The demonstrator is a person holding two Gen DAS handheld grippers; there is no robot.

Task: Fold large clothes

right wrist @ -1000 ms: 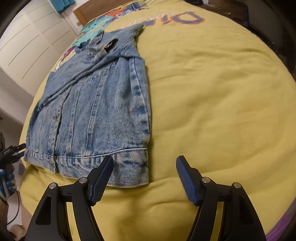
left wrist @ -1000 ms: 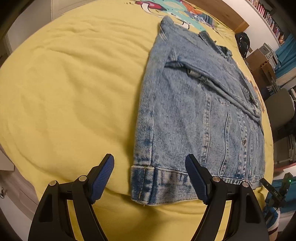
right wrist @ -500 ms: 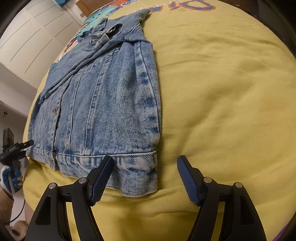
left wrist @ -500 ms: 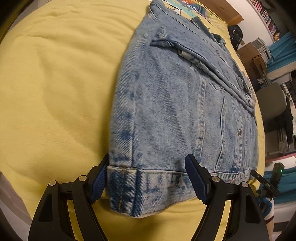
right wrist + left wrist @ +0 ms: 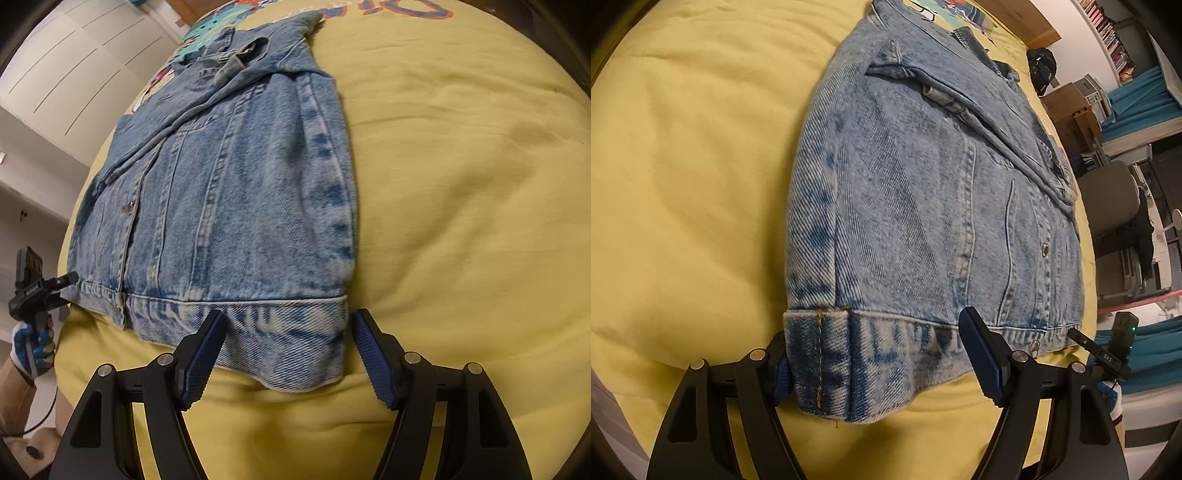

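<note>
A light-blue denim jacket (image 5: 923, 192) lies flat on a yellow bedspread (image 5: 683, 166), sleeves folded in, hem band nearest the cameras. My left gripper (image 5: 882, 362) is open, its fingers straddling the hem's left corner; the left finger is half hidden behind the denim. The right wrist view shows the jacket (image 5: 229, 192) too. My right gripper (image 5: 288, 354) is open, its fingers straddling the hem's right corner. Each gripper also appears at the far hem corner in the other view, the right one (image 5: 1108, 350) and the left one (image 5: 37, 291).
The yellow bedspread (image 5: 461, 184) has a colourful print near the jacket's collar. White wardrobe doors (image 5: 55, 66) stand beside the bed. A chair (image 5: 1115, 199), boxes and shelves stand off the bed's other side.
Both grippers have moved forward to the jacket's hem; the open fingers now straddle the hem corners instead of hovering short of them.
</note>
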